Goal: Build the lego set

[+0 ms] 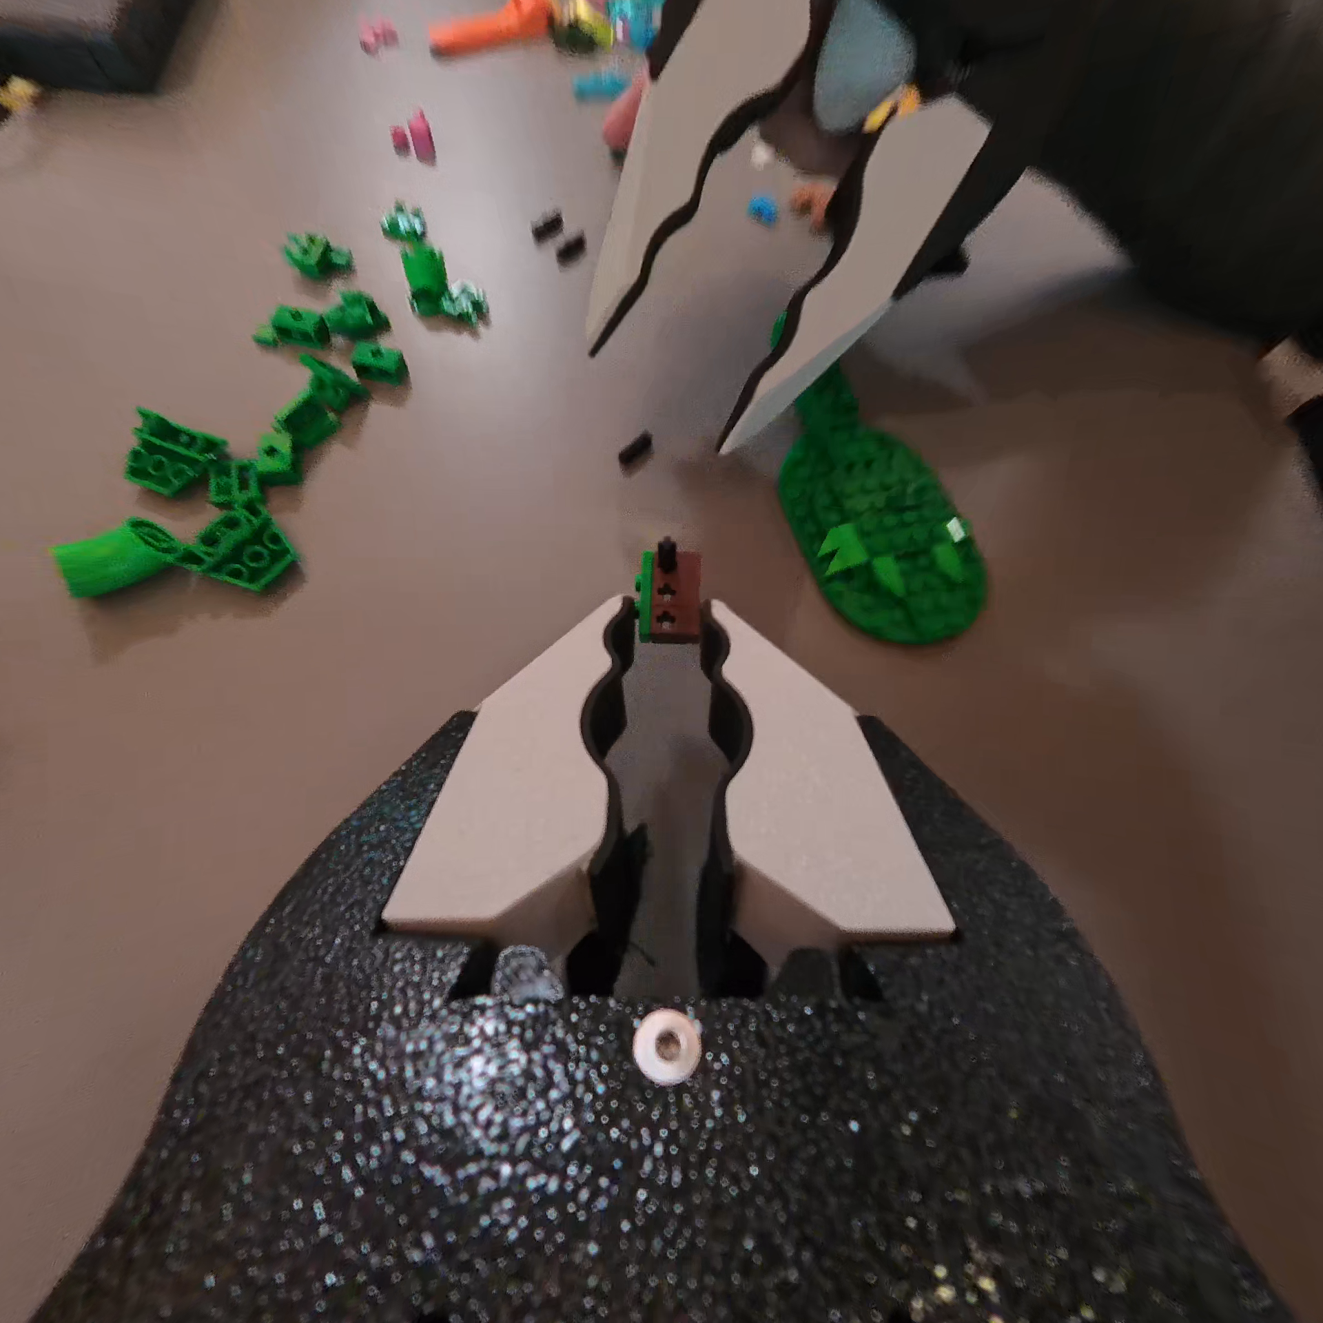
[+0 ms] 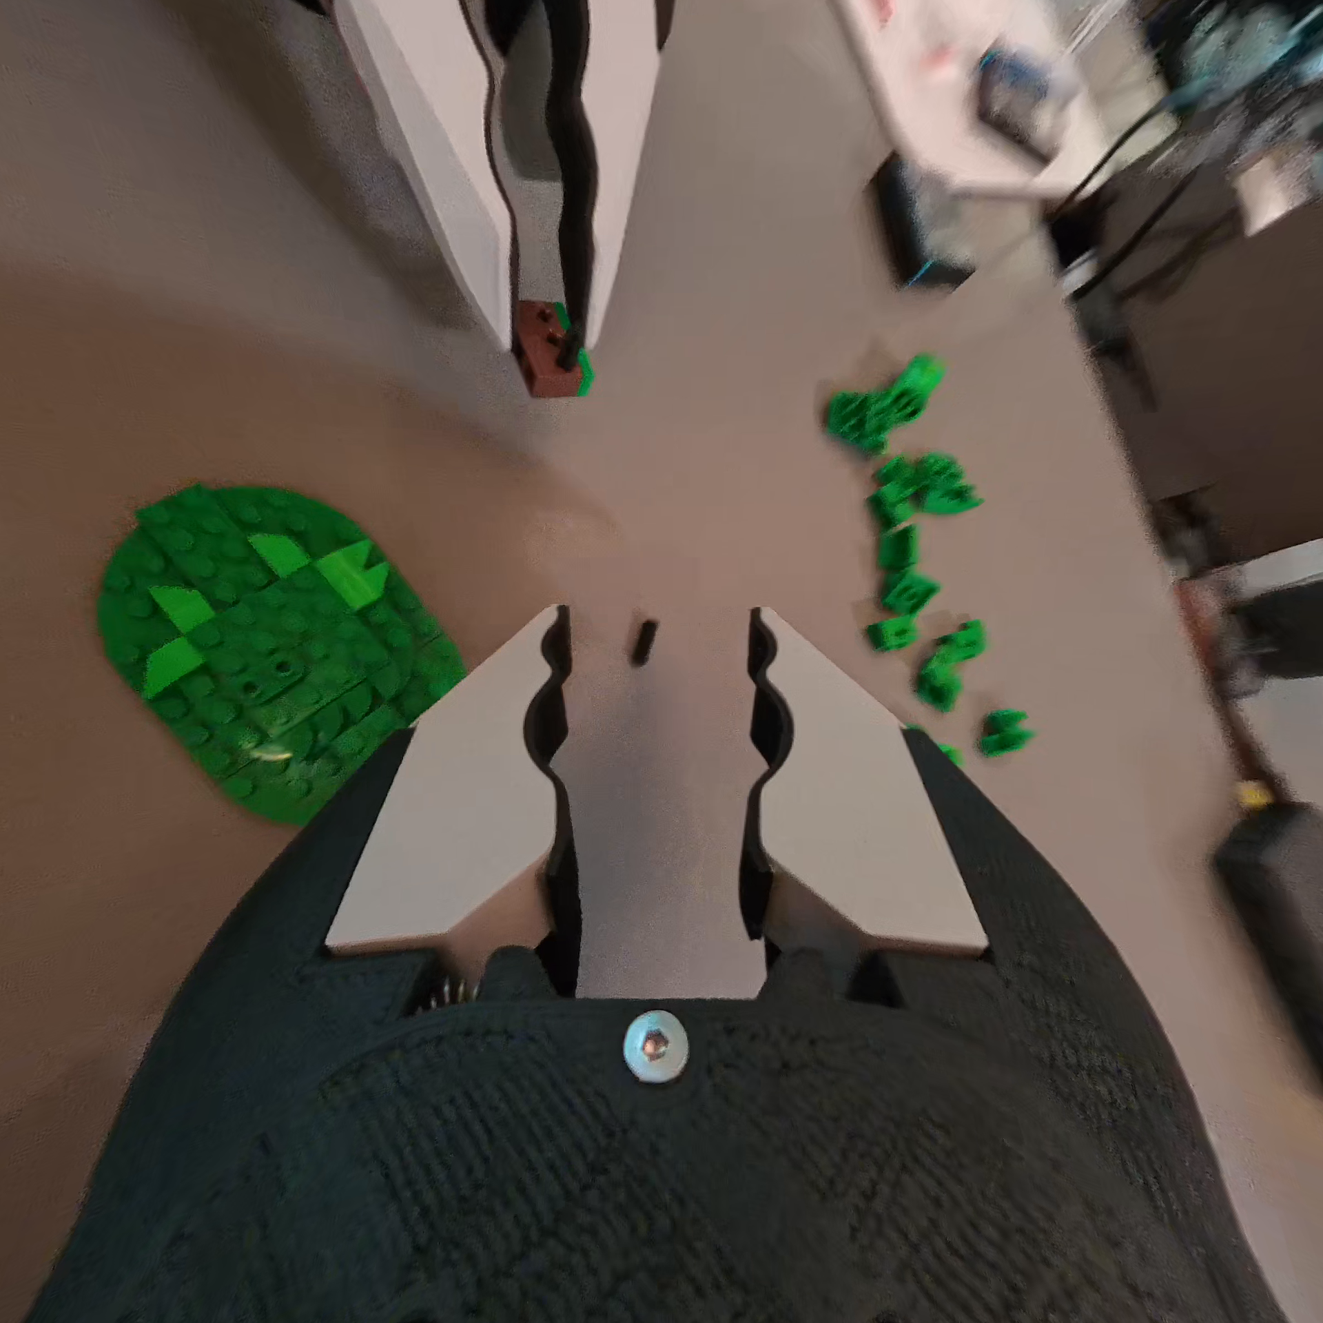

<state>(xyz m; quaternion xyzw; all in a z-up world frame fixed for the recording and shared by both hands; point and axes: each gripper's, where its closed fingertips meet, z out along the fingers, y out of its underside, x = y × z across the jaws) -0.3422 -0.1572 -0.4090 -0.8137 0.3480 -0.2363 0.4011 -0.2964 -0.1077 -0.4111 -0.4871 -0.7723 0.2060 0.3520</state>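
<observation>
My left gripper (image 1: 669, 612) is shut on a small brown brick assembly (image 1: 673, 598) with a green plate on its side and a black pin sticking out; it also shows in the right wrist view (image 2: 555, 354), held above the table. My right gripper (image 2: 658, 619) is open and empty, hovering over a small black pin (image 2: 644, 641) that lies on the table. That pin shows in the left wrist view (image 1: 635, 449), below the right gripper (image 1: 655, 401). A green oval base plate (image 1: 880, 530) with lighter green slopes lies beside it, and to the left in the right wrist view (image 2: 265, 644).
Several loose green pieces (image 1: 236, 458) lie scattered at the left, and at the right in the right wrist view (image 2: 916, 544). Two more black pins (image 1: 558, 240), pink pieces (image 1: 415, 136) and orange and blue pieces (image 1: 501, 25) lie farther off. The table edge and dark boxes (image 2: 1274, 916) are at the right. My hands' fingertips stand some 8 cm from each other.
</observation>
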